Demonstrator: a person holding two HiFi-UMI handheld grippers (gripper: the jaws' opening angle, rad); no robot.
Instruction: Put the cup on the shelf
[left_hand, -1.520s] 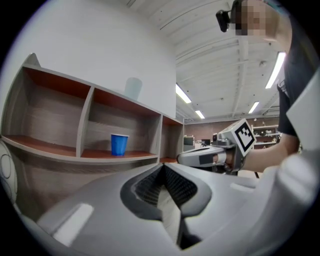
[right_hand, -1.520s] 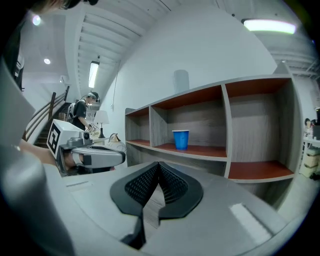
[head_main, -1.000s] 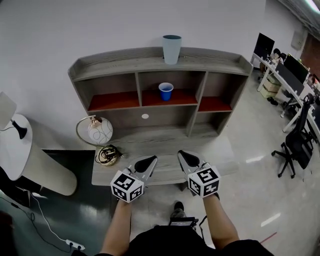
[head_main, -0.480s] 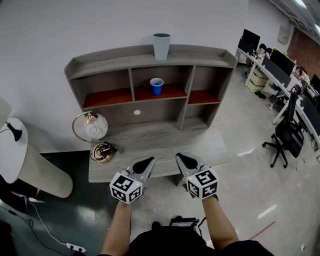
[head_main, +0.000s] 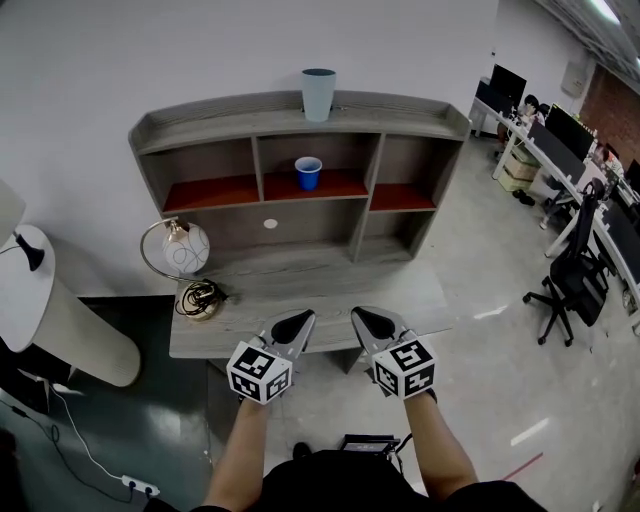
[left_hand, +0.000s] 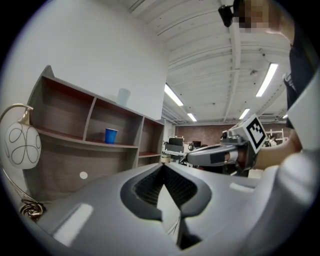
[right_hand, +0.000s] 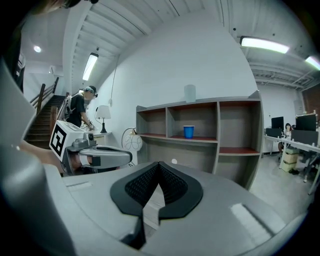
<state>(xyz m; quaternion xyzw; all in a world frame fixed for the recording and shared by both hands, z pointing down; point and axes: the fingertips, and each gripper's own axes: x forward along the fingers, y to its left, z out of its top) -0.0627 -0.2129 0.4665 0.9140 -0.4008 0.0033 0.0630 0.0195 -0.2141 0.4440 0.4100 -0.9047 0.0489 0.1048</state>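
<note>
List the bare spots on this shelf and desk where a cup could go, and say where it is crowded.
Free: the left compartment and right compartment, flanking the blue cup in the middle one; the shelf top either side of the pale cup; the desk right of the lamp. Crowded: the desk's left end, with lamp and cable coil.

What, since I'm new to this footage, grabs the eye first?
A blue cup stands in the middle compartment of the grey shelf unit, with a pale tumbler on its top board. Nearer, the left tool and right tool are both shut and empty above the desk.
</note>
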